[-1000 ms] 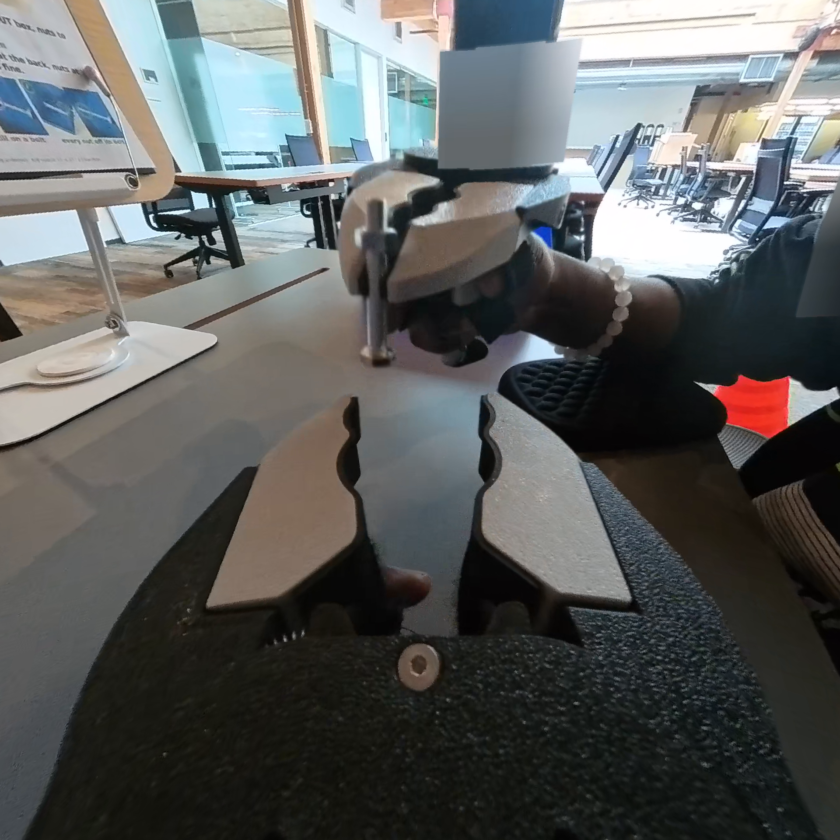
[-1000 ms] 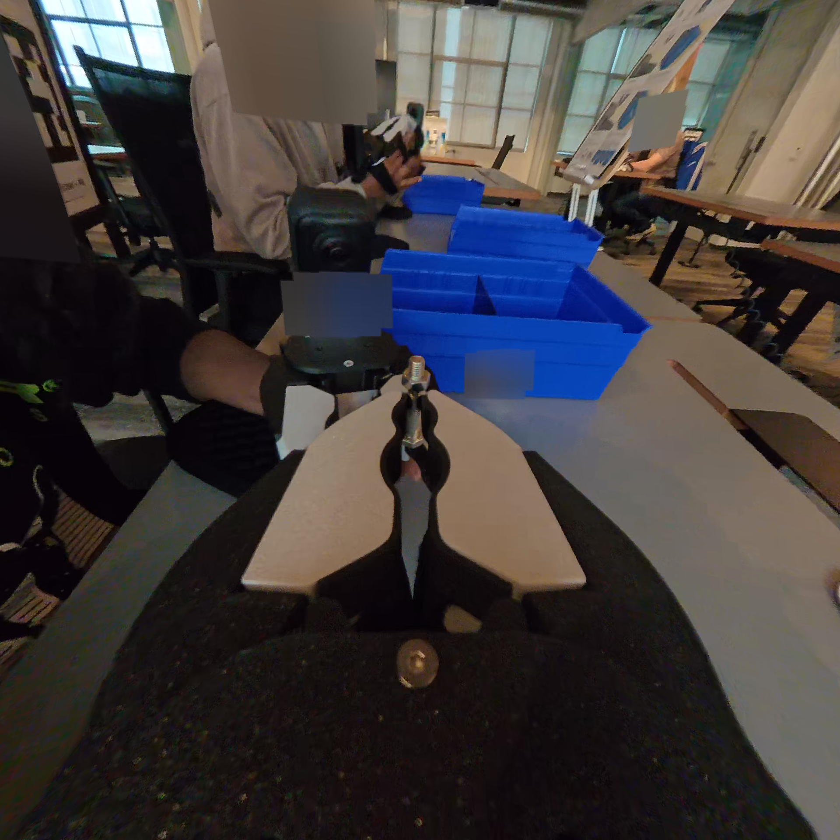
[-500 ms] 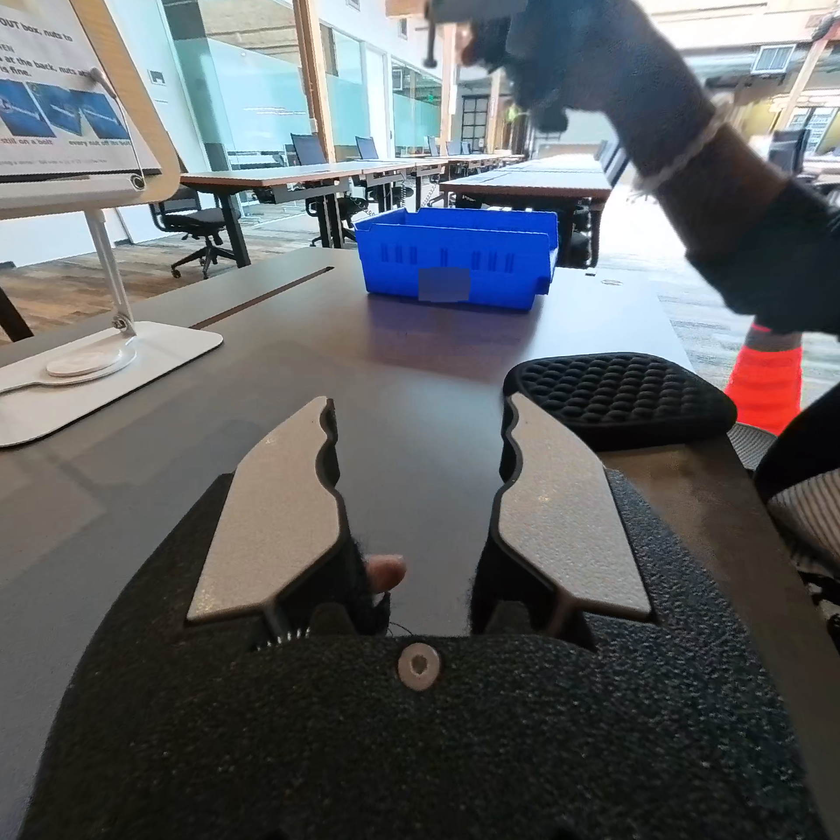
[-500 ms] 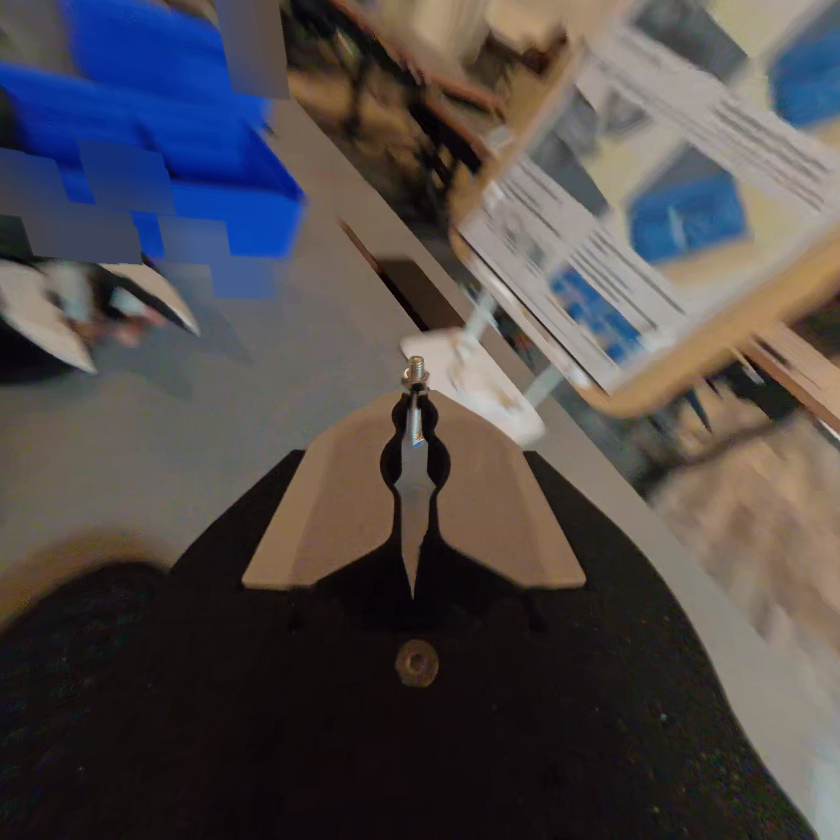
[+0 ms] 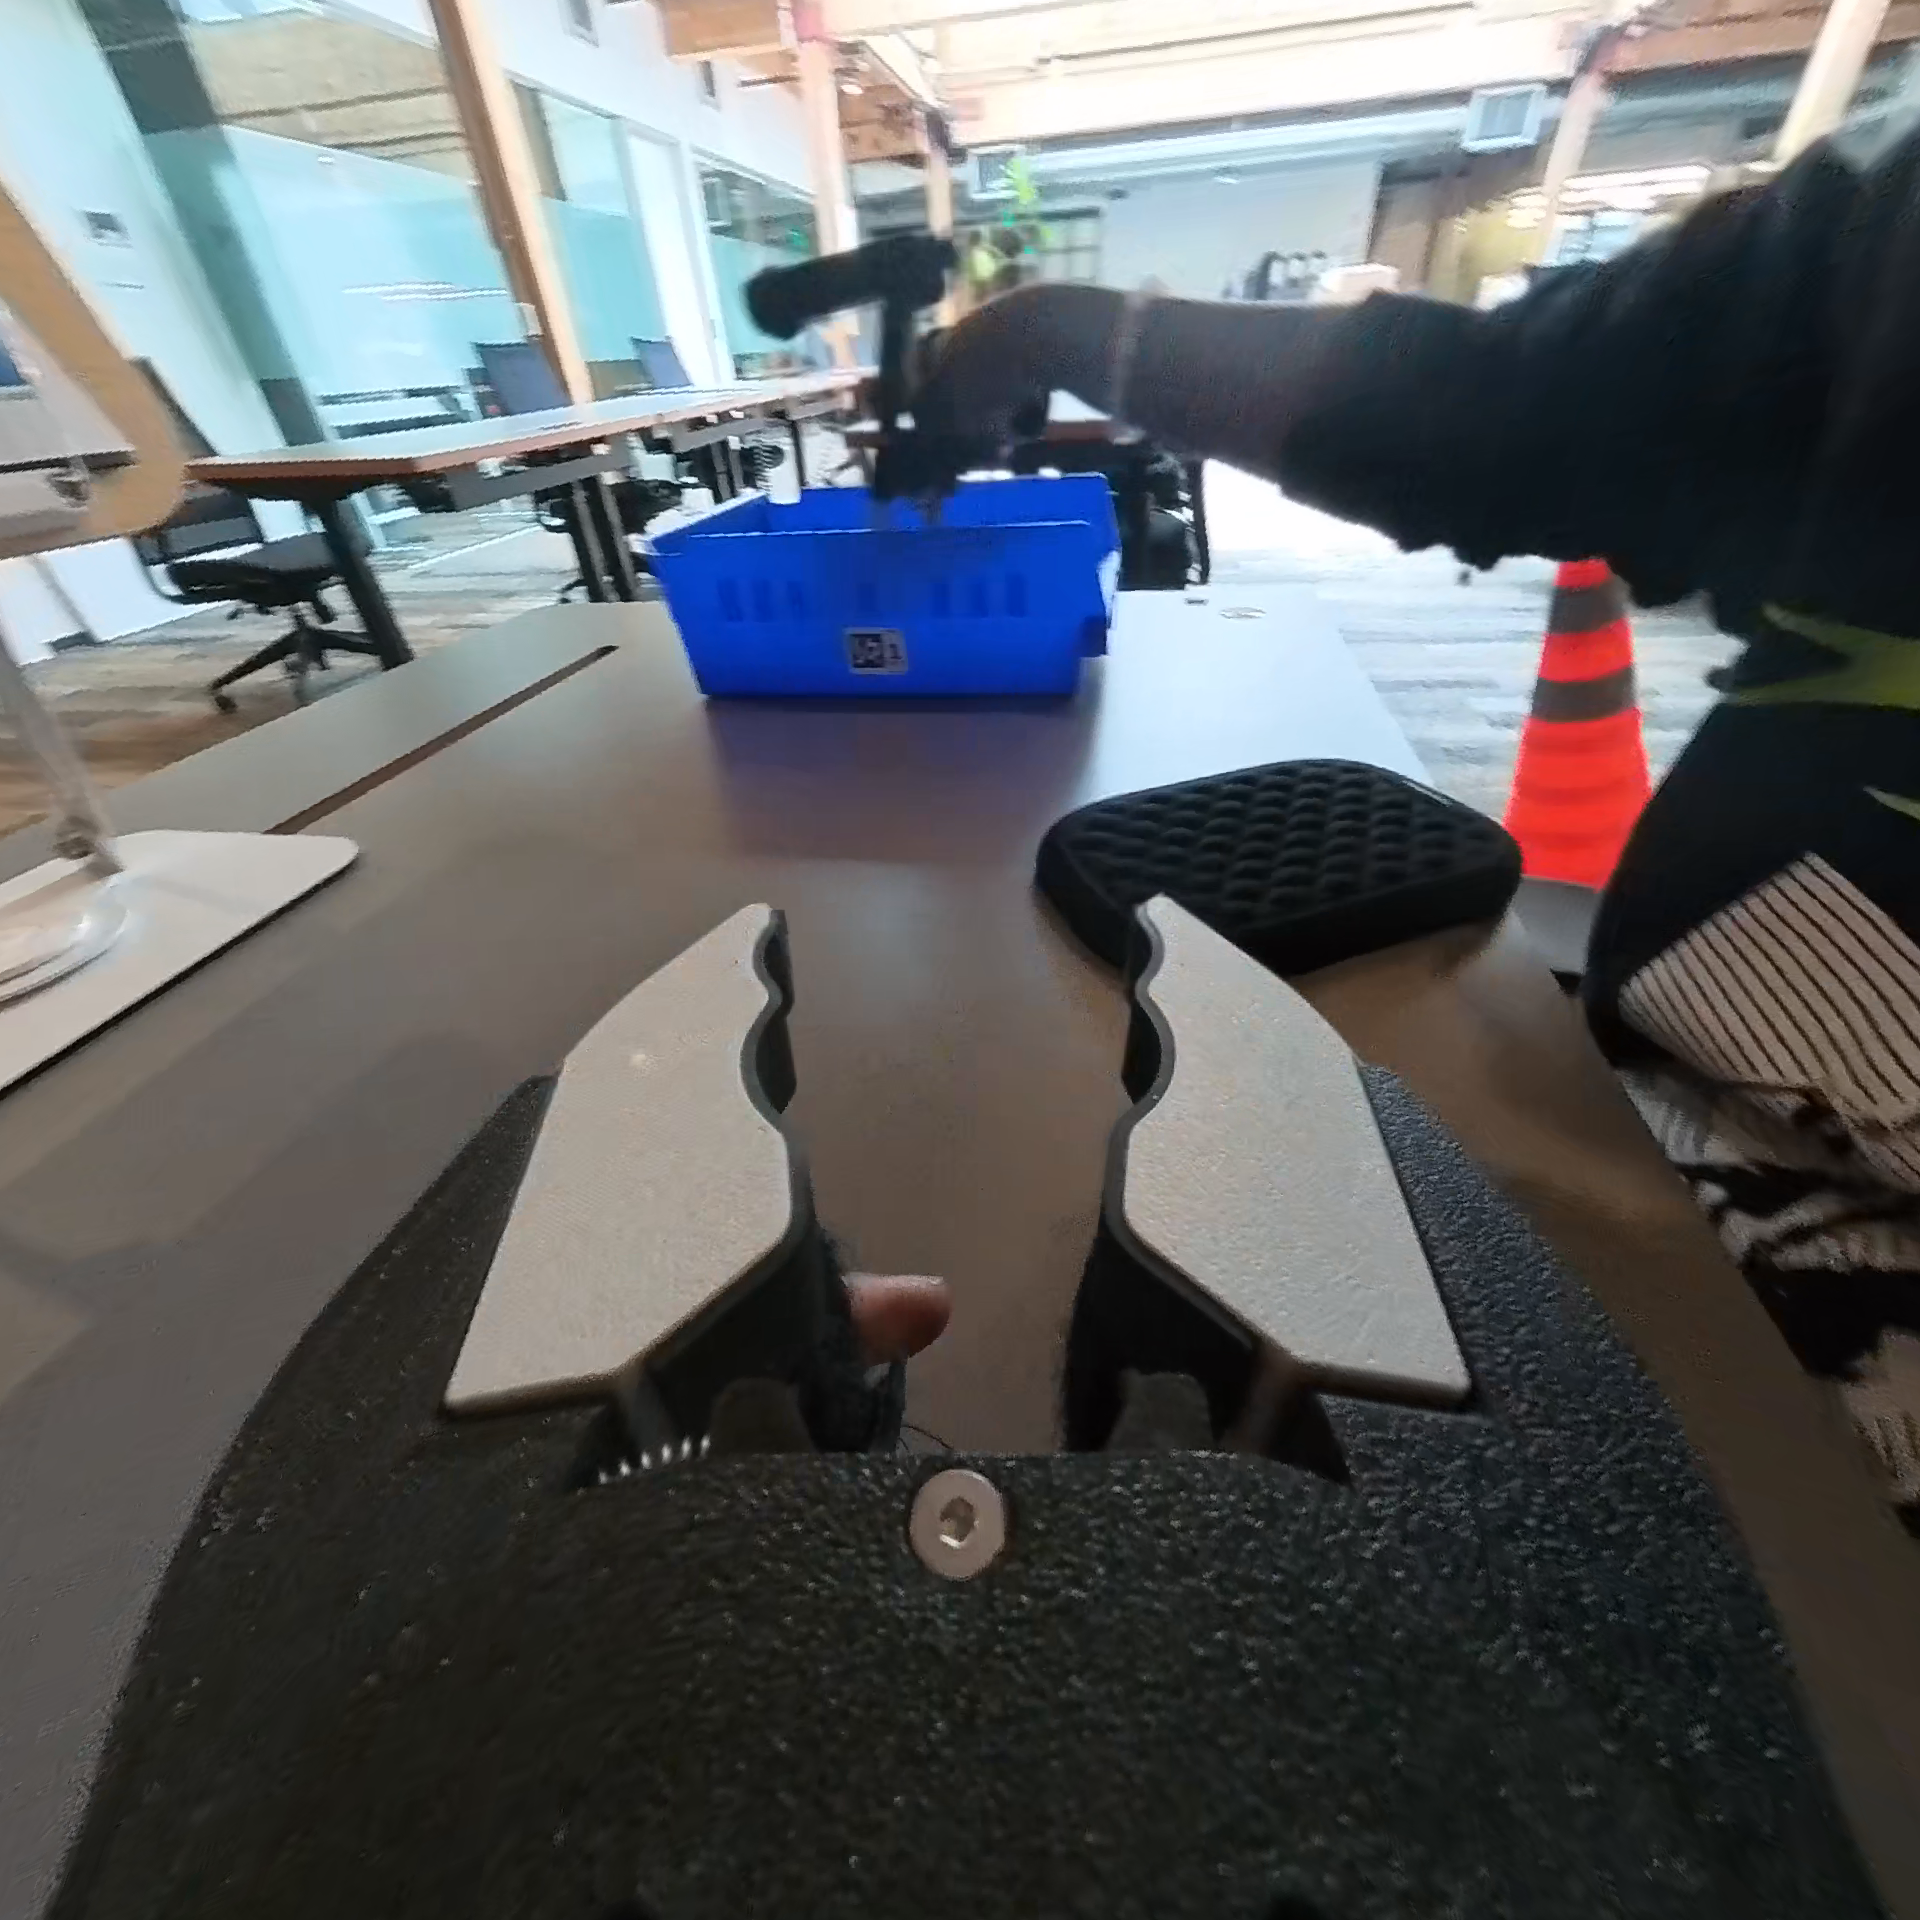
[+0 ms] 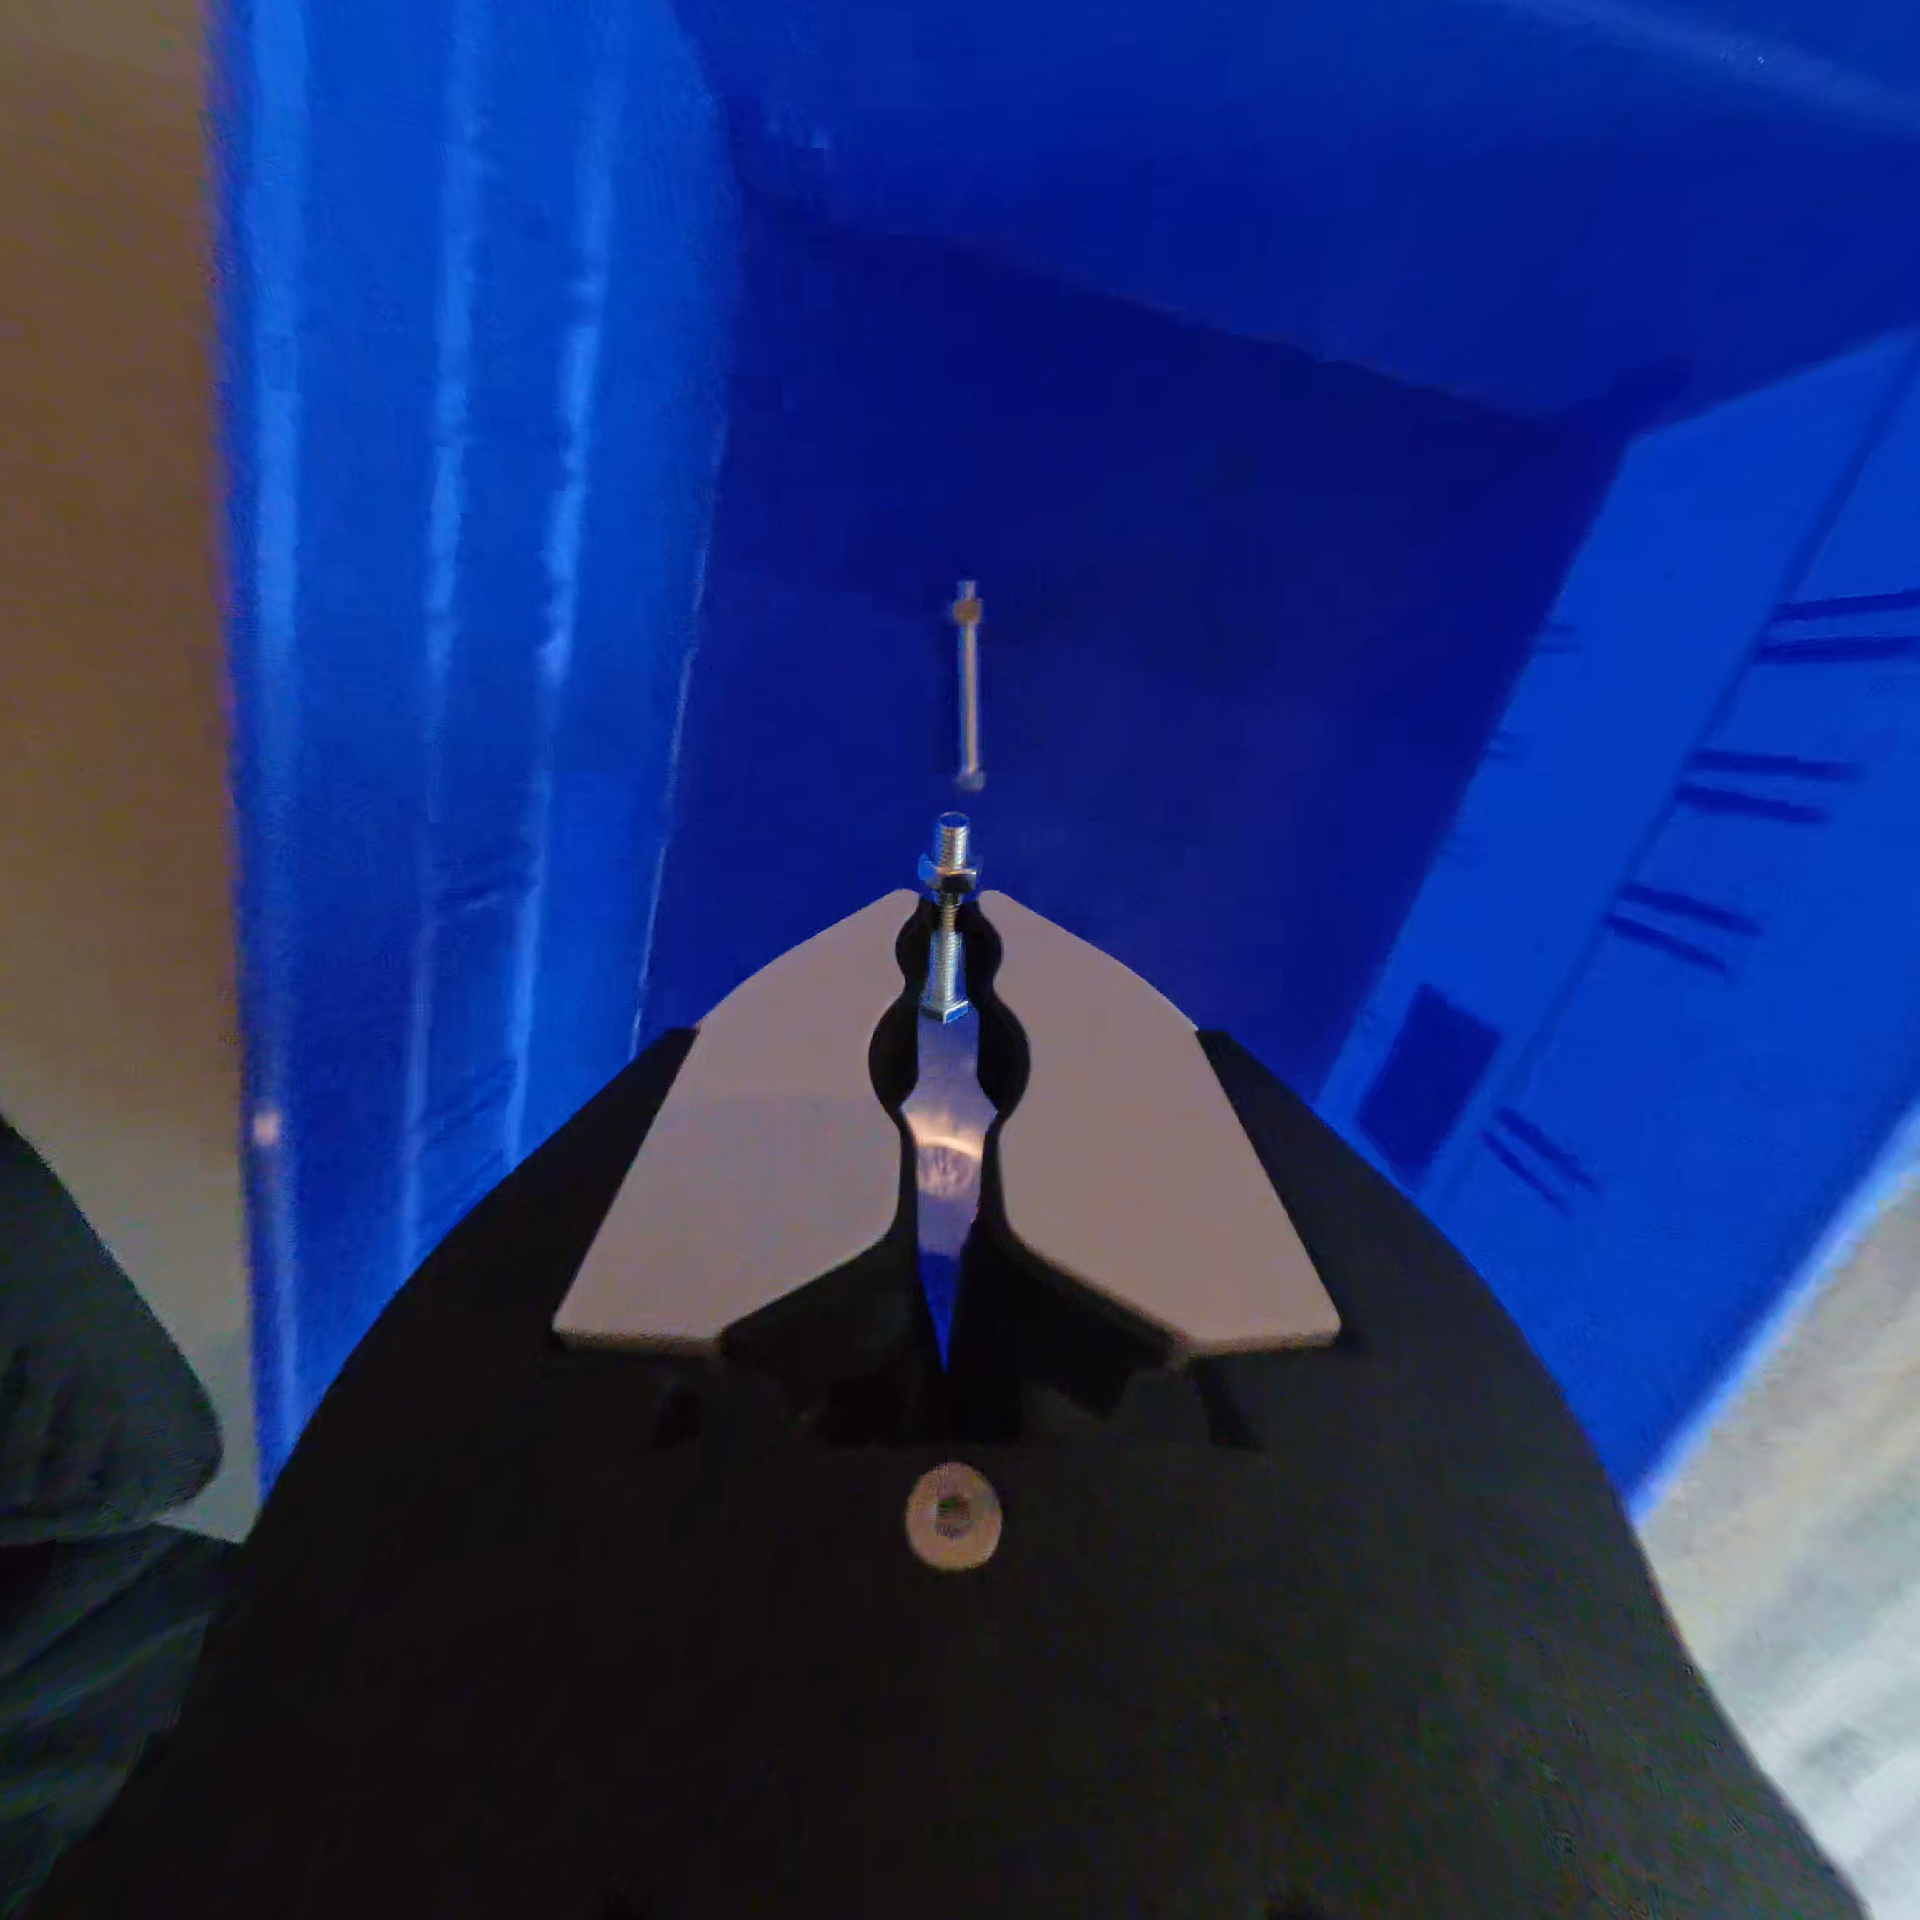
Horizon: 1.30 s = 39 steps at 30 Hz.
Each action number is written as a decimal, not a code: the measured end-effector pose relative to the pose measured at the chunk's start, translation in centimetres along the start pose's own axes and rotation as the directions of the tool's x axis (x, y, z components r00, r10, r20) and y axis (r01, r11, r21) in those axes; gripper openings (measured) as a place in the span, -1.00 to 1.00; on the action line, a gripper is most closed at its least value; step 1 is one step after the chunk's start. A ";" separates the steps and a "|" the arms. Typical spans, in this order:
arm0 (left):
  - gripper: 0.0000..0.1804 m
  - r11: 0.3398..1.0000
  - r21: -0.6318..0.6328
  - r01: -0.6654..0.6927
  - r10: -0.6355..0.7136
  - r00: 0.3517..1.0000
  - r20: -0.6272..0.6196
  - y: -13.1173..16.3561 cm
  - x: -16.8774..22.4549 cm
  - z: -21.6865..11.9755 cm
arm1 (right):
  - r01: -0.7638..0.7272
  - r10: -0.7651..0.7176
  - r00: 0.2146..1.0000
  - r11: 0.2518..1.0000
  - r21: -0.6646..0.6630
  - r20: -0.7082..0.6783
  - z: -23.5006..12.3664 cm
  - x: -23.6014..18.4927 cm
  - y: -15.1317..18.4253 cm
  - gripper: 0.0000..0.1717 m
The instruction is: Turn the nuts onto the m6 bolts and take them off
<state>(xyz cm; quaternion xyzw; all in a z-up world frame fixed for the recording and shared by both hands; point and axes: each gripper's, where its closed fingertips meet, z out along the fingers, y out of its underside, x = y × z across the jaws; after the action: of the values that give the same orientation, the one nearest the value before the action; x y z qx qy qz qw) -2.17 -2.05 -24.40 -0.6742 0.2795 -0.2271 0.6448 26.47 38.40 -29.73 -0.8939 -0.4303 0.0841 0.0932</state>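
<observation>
My right gripper (image 6: 951, 896) is shut on a silver bolt (image 6: 948, 961) with a nut (image 6: 950, 867) threaded near its tip. It points down into a blue bin (image 6: 1195, 520), where another long bolt (image 6: 968, 686) lies on the floor. In the left wrist view the right gripper (image 5: 899, 488) hangs over the far blue bin (image 5: 894, 603), held by a hand. My left gripper (image 5: 956, 925) is open and empty, low over the dark table (image 5: 623, 883).
A black mesh pad (image 5: 1283, 857) lies at the table's right, just beyond my right finger. A white stand base (image 5: 156, 914) sits at the left. An orange cone (image 5: 1579, 727) stands on the floor past the table's right edge. Tip to tip, the grippers are about 50 centimeters apart.
The right gripper carried the bolt with its nut away from in front of my left gripper, up and over to the blue bin. The left gripper opened wider and stayed in place.
</observation>
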 end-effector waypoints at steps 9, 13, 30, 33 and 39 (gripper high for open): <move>-0.36 0.998 0.047 -0.038 0.041 0.997 -0.061 -0.4 0.9 -0.2 | -0.117 0.122 0.992 0.985 -0.130 0.028 4.4 3.4 -0.5 -0.94; -0.36 0.999 0.053 -0.010 0.014 0.998 -0.062 -0.5 0.6 -0.2 | -0.100 0.103 0.994 0.986 -0.134 0.020 5.1 3.6 -0.6 -0.94; -0.33 1.000 0.020 -0.016 0.014 0.998 0.059 -0.2 -0.8 0.0 | 0.056 -0.123 0.992 0.653 0.755 0.032 -12.8 -10.2 -7.5 -0.33; -0.33 1.000 0.016 -0.016 0.014 0.996 0.089 -0.2 -1.1 -0.1 | 0.085 -0.330 0.941 0.445 0.892 0.075 -16.5 -19.7 -6.5 -0.20; -0.35 1.000 -0.005 -0.027 0.028 0.991 0.133 -0.2 -1.5 -0.4 | 0.043 -0.595 0.789 0.303 0.952 0.153 -15.4 -35.4 -2.6 0.02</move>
<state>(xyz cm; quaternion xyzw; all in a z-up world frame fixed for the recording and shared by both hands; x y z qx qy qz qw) -3.51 -1.32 -24.13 -0.6851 0.2456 -0.1722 0.6639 6.30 10.78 -11.67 -0.5241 -0.4931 0.5061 0.4755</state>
